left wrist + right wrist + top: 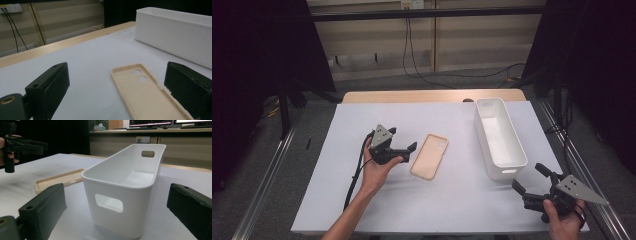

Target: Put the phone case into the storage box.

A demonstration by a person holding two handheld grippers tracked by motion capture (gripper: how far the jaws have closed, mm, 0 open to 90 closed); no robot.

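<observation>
A flat, beige, soft-plastic phone case is seen lying open side up on the white sheet that covers the table, its camera cut-outs turned toward the far edge. It has not been lifted or gripped, so the work is judged to be at its very start: the case is yet to be seized and, most likely, carried to the long white plastic bin with handle slots, which stands empty. The left gripper, held in a hand, is poised just to the left of the case with its black jaws spread wide apart and nothing between them; in the left gripper view the case lies ahead of the claw and toward its right jaw, and the bin rises beyond it. The right gripper is held well apart from the case, near the close end of the bin, its jaws likewise parted and empty; in the right gripper view the bin stands directly ahead. Nothing is seen lying between the left claw and the case. Beyond the table, cables hang down a pale wall.
</observation>
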